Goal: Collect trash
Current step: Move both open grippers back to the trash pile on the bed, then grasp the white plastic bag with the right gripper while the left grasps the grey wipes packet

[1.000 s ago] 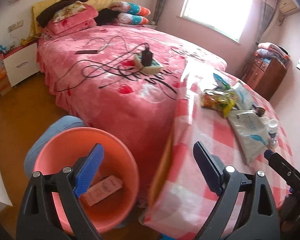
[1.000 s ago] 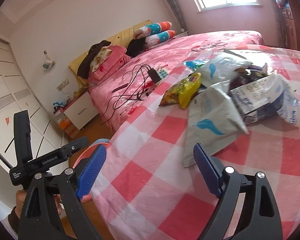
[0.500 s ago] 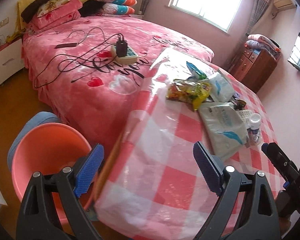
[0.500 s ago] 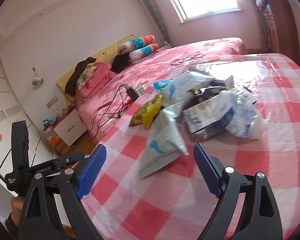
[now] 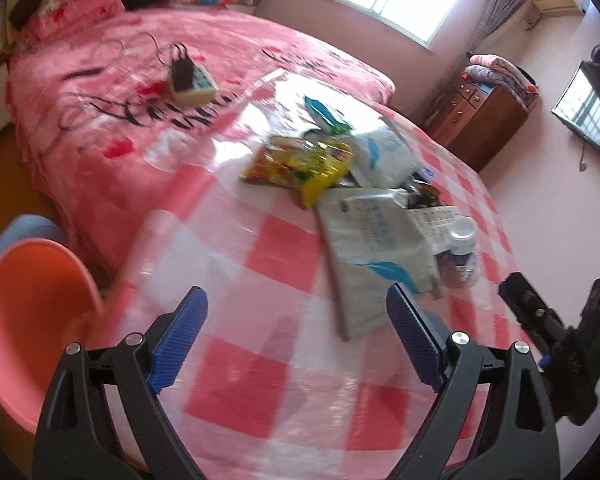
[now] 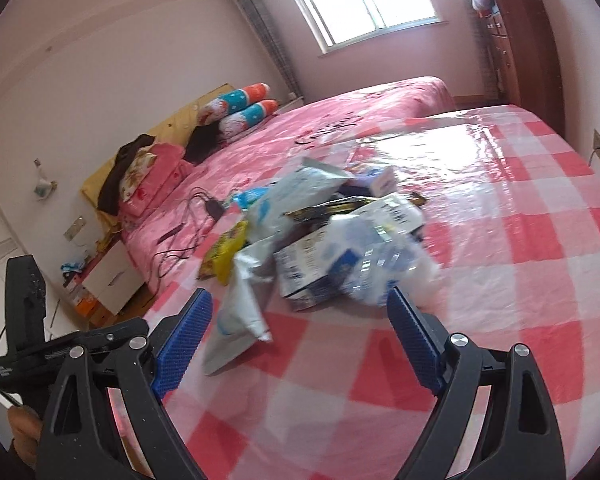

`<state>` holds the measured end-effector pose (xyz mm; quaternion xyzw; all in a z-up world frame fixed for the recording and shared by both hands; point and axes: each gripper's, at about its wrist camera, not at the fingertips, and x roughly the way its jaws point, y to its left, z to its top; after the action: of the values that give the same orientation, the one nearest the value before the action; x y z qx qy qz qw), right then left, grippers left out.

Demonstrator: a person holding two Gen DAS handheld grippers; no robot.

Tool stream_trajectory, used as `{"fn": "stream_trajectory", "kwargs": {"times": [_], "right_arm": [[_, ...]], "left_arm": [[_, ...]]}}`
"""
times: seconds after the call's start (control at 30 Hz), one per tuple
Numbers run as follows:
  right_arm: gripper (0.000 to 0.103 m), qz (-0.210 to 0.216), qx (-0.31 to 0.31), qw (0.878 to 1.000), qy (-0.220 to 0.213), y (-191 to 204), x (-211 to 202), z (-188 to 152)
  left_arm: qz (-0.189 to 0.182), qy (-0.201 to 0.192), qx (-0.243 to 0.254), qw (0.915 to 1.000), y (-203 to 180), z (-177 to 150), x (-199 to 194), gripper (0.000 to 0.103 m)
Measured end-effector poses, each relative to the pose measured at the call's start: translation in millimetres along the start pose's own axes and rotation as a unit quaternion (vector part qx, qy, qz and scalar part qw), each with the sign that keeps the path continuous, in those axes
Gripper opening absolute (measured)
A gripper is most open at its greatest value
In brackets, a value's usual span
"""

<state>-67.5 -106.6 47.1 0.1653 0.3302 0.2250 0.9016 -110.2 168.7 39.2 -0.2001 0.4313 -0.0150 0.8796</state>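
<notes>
Since approx a sec ago, both views were swung off the pink bin (image 5: 32, 320) twd the trash pile (image 5: 356, 208) mid-worktop (image 5: 260, 360); left tongs (image 5: 296, 340) & right tongs (image 6: 300, 340) kept wide, empty; a pickup is likely next.

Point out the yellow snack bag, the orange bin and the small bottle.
yellow snack bag (image 5: 300, 162), left wrist view, middle of its printed face.
orange bin (image 5: 24, 316), left wrist view, inner wall.
small bottle (image 5: 463, 231), left wrist view, its cap.

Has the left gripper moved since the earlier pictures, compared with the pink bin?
Yes. The left gripper was over the pink bin; now it is over the checked table, with the bin at its left.
</notes>
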Motion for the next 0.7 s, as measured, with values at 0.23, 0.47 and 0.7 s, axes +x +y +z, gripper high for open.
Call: {"fn": "stream_trajectory", "kwargs": {"times": [0.23, 0.47, 0.7], "right_arm": [[0.088, -0.049, -0.032, 0.998, 0.024, -23.6, 14.0, 13.0], [0.088, -0.047, -0.054, 0.995, 0.064, -40.4, 36.9, 22.2], [0.088, -0.035, -0.050, 0.995, 0.081, -49.1, 48.8, 22.9]], "left_arm": [[-0.062, 0.040, -0.058, 0.9956, -12.9, 10.9, 26.9, 0.091], [-0.083, 0.063, -0.090, 0.9904, -26.4, 26.2, 53.9, 0.092], [-0.071, 0.072, -0.077, 0.9919, -39.7, 37.3, 70.1, 0.091]]}}
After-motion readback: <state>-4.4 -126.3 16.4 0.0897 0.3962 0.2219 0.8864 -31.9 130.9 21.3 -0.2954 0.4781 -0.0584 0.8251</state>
